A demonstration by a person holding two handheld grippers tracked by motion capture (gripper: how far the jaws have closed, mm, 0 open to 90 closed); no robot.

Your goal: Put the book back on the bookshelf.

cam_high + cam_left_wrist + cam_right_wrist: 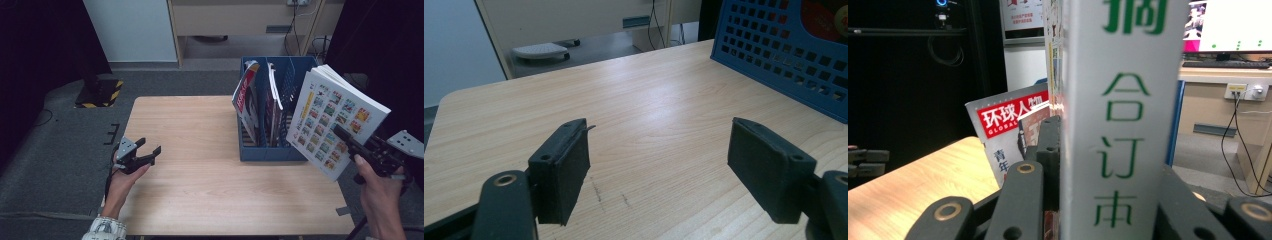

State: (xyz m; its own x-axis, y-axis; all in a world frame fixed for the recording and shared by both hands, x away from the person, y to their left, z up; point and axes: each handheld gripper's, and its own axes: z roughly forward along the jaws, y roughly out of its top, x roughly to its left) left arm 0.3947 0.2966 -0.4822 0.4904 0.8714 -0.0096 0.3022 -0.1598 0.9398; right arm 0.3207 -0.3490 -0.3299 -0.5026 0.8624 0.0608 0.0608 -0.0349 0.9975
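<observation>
Right gripper (345,136): jaws pinching thick white book (336,120) by its spine, held tilted in the air just right of blue file rack (272,150) | Left gripper (150,148): jaws spread, nothing between, over wooden table (200,165), well apart from rack.

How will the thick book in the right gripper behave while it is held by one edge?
The book looks thick, so probably heavy and fairly stiff. Gripped near its lower corner by the right gripper, it may sag or pivot. Its glossy cover could slip between the pads.

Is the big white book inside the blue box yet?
Not yet. The right gripper holds the white book tilted in the air beside the blue box, where the magazines already stand.
</observation>
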